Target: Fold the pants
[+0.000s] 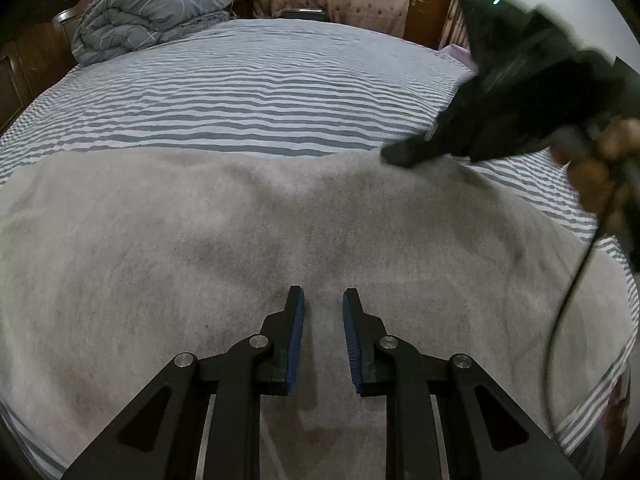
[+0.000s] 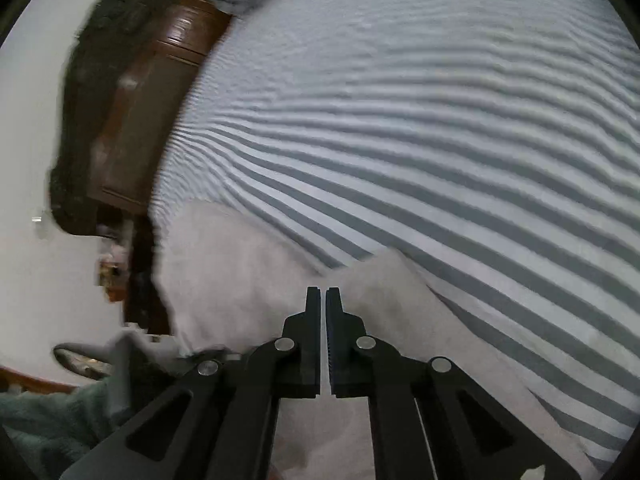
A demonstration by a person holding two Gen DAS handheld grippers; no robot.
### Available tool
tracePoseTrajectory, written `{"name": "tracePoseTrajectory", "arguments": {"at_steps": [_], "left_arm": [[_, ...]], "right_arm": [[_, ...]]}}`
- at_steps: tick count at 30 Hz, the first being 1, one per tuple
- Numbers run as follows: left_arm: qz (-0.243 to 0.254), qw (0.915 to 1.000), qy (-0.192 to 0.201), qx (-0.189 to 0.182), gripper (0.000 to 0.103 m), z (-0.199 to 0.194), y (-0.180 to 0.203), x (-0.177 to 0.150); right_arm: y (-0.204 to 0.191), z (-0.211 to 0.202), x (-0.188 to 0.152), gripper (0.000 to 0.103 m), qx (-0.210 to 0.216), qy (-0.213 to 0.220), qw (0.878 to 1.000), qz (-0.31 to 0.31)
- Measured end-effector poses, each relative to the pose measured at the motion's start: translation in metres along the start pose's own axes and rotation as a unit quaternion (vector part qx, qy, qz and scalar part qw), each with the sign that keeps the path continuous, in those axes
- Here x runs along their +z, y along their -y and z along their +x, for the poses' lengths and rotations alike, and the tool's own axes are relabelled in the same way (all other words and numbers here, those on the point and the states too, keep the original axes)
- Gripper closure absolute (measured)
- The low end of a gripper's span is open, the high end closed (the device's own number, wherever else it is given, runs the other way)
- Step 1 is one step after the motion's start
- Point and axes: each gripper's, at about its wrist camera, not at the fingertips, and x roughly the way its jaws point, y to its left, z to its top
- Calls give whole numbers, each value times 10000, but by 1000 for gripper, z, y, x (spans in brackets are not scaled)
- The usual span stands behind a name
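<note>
Light grey pants (image 1: 248,232) lie spread flat across the near part of a striped bed. My left gripper (image 1: 323,300) hovers over the middle of the cloth, open and empty. My right gripper shows blurred in the left wrist view (image 1: 400,156), its tip at the far right edge of the pants. In the right wrist view the right gripper (image 2: 323,292) is shut, with a raised corner of the pants (image 2: 384,280) bunched around its tip. The cloth seems pinched between the pads, though motion blur hides the contact.
The bed has a grey-and-white striped sheet (image 1: 248,92). A crumpled blue-grey duvet (image 1: 152,16) lies at the far left corner. A brown wooden headboard (image 2: 144,120) runs along the bed's left side. A curtain and a wooden door (image 1: 428,0) stand beyond the bed.
</note>
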Motion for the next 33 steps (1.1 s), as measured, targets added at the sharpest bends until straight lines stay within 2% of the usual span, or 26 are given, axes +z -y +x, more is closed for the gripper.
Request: {"name": "tracePoseTrajectory", "arguments": {"at_steps": [1,3,6,9,11,13,15,16,17,18,20,22,26,28,30,33], "left_arm": [[-4,10000,7,-53,82,-1,-2,-1],[2,9999,26,-146,82,-2,-5,-3],[94,9997,60,-211,82,-4,-7,-3],[317,9994,96,-101,81,-6,-2,-4],[527,9985,116,71,79,-9,6,-4],[691,9973,85,237,73,-13,16,-4],[691,9974,27,182,66,-22,24,-4],[693,9975,24,97,64,-28,30,-5],[717,9974,37,55,60,-34,36,-8],[755,9971,38,22,54,-38,43,-10],[823,9965,-39,-157,49,-47,60,-18],[881,9955,-143,-330,49,-51,76,-28],[1057,9927,-316,-494,49,-55,107,-42],[1103,9918,-376,-516,49,-56,119,-44],[1140,9913,-422,-498,49,-55,129,-45],[1234,9903,-464,-446,49,-53,141,-45]], "right_arm": [[7,3,0,103,-56,52,10000,53],[19,2,3,103,151,286,9981,516],[12,-13,3,103,-129,642,9966,502],[7,-44,-11,89,-279,1043,9920,658],[4,-76,-43,82,-305,1434,9860,791],[14,-104,-74,72,-345,1734,9797,941],[30,-137,-129,69,-395,2114,9681,1284],[38,-146,-145,69,-399,2200,9639,1443],[53,-160,-180,69,-450,2317,9553,1782],[65,-169,-198,69,-475,2375,9501,1965],[95,-192,-259,69,-580,2567,9308,2537],[117,-207,-304,69,-575,2720,9129,2990],[163,-240,-402,69,-578,3227,8569,3979],[180,-247,-432,68,-609,3369,8357,4295],[199,-249,-463,68,-450,3533,8104,4652],[217,-239,-480,68,-308,3635,7840,5023]]}}
